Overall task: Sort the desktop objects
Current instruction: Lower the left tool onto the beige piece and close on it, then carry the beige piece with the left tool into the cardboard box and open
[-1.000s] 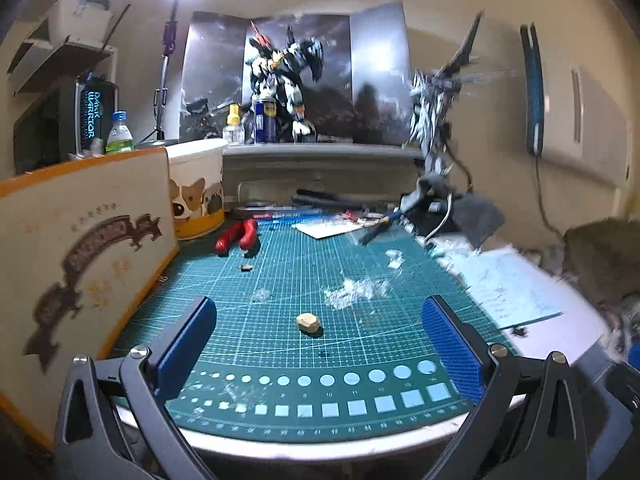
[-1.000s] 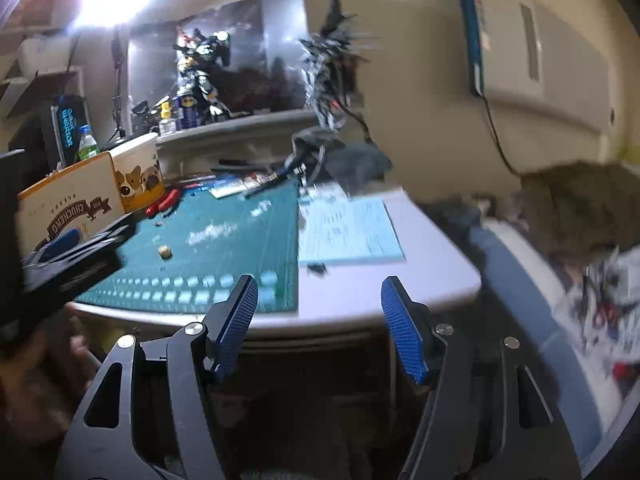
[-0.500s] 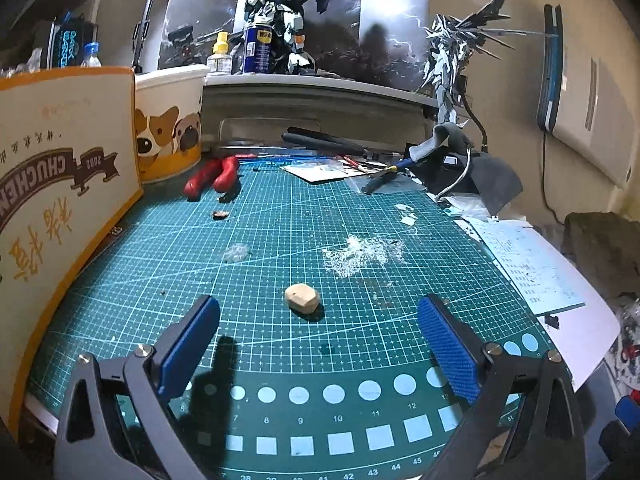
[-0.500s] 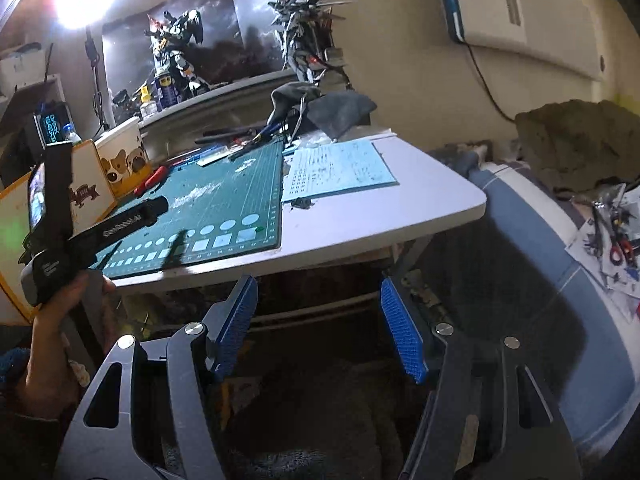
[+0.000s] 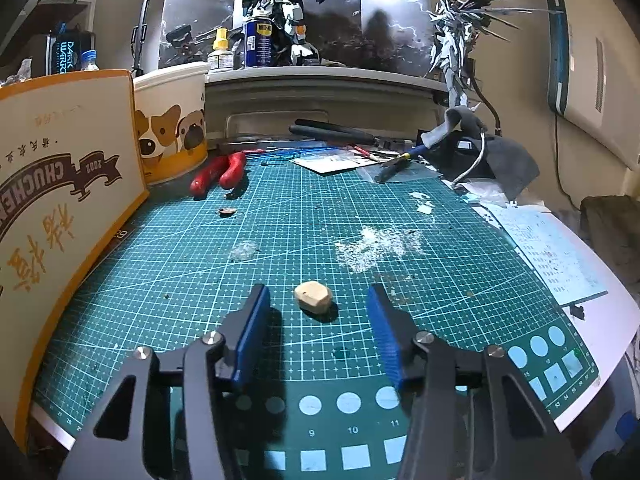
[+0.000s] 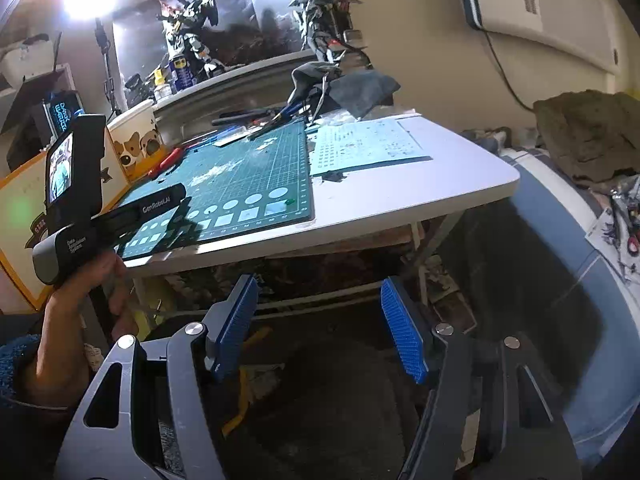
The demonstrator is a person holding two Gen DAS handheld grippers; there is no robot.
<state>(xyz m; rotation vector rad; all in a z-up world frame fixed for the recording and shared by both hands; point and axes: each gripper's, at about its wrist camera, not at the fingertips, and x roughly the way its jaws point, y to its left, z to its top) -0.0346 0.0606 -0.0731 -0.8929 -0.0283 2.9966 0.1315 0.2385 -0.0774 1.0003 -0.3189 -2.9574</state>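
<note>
Lettering is plentiful in the left wrist view: "WD-40" on the blue and yellow can [image 5: 257, 41] at upper centre, "DARK" above a cut-off word on the dark box [image 5: 64, 56] at upper left, "CHUCHEN" cut off at the frame edge and "2002" on the orange-edged carton [image 5: 60, 184] at the left edge, and "9", "10", "11" on the green cutting mat [image 5: 200, 256] near the bottom. In the right wrist view, "GenRoboAI" runs along the left gripper's [image 6: 176, 216] body at mid left. The small tan, faceted block [image 5: 313, 297] lies on the mat at lower centre, flanked by the blue pads of the left gripper [image 5: 316, 304], which stands spread and clear of it on both sides. Red-handled pliers [image 5: 218, 174] lie at mid left beside the dog-print tub [image 5: 172, 128]. The right gripper [image 6: 318, 324] stands spread and empty in front of the table edge, lower centre of its frame.
</note>
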